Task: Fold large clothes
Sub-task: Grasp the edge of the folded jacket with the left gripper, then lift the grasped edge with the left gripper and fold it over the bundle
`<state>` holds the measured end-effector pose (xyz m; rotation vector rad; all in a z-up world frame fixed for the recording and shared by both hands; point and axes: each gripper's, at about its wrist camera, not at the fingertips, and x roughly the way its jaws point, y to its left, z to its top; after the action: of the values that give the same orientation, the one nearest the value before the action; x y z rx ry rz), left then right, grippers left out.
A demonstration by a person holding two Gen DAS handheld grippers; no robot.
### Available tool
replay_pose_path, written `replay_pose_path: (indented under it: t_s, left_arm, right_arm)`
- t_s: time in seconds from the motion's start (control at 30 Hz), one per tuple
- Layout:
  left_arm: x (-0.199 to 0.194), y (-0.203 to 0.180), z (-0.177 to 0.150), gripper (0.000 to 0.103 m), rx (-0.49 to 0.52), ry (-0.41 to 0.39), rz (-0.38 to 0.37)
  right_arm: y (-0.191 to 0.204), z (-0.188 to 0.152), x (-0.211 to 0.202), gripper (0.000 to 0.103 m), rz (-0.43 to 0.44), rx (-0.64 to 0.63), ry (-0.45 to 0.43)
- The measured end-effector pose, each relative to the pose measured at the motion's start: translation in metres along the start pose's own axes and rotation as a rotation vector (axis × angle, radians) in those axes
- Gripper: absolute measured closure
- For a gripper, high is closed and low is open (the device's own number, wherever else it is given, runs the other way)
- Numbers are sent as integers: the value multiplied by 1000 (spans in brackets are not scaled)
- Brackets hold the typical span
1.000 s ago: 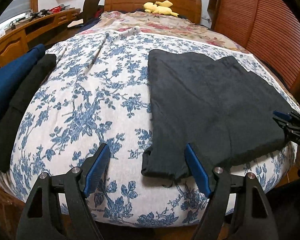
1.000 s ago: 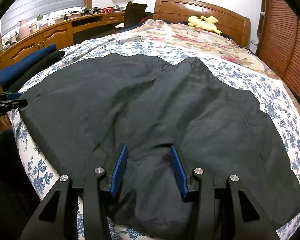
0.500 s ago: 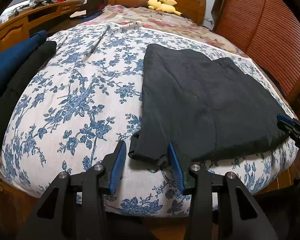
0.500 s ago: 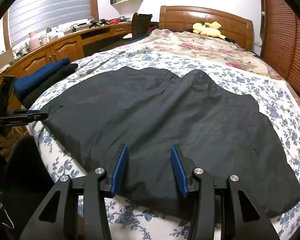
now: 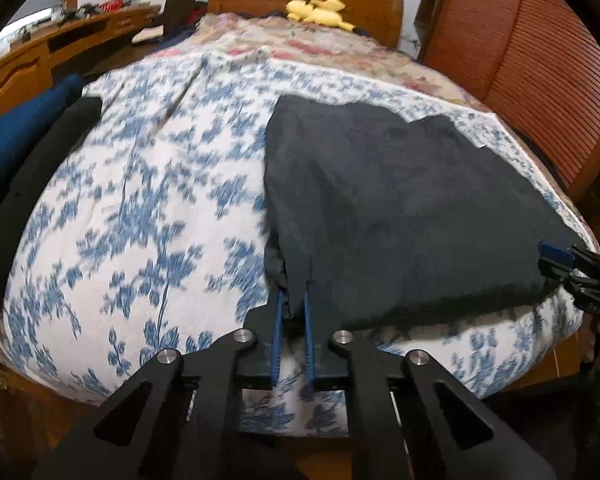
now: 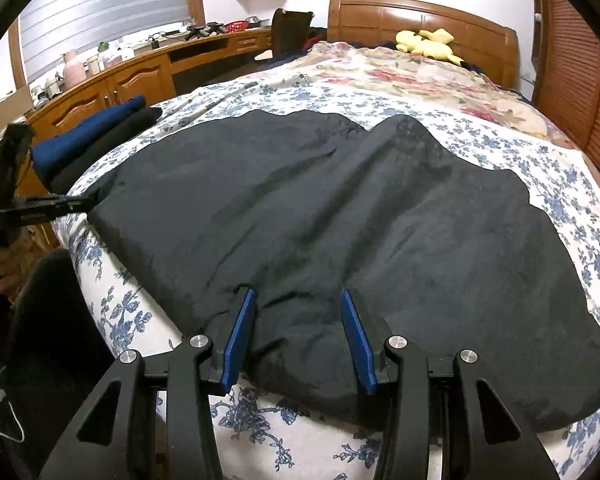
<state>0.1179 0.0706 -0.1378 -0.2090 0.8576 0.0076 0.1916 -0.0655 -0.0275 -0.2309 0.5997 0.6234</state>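
Note:
A large black garment (image 5: 400, 208) lies spread on the blue-flowered bed cover (image 5: 148, 208). My left gripper (image 5: 292, 304) is shut on the garment's near left corner at the bed's foot edge. In the right wrist view the same garment (image 6: 340, 208) fills the middle of the bed. My right gripper (image 6: 298, 308) is open, its blue pads either side of the garment's near edge. The left gripper shows there at the far left (image 6: 76, 204), and the right gripper shows at the right of the left wrist view (image 5: 560, 258).
Folded dark blue (image 5: 16, 136) and black (image 5: 32, 184) clothes lie stacked at the bed's left side. A wooden desk with cabinets (image 6: 112, 84) runs along the left wall. A wooden headboard (image 6: 420, 16) with a yellow plush toy (image 6: 424, 42) is at the far end. Slatted wooden doors (image 5: 540, 56) stand on the right.
My left gripper moved in over the garment's near left corner and closed on it. My right gripper stayed open at the near edge and drew back slightly.

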Motion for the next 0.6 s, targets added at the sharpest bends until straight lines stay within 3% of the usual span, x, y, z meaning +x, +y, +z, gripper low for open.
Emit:
replay_pose_path:
  t_s: [0.17, 0.27, 0.6]
  left_arm:
    - [-34, -26, 27, 95, 18, -94, -69]
    - [-49, -53, 44, 96, 79, -142, -83]
    - [-54, -196, 108, 97, 325, -232, -225]
  right_arm:
    - [-2, -1, -4, 56, -11, 7, -15]
    - [-8, -4, -10, 56, -30, 23, -31]
    - [-40, -32, -48, 56, -29, 116, -108]
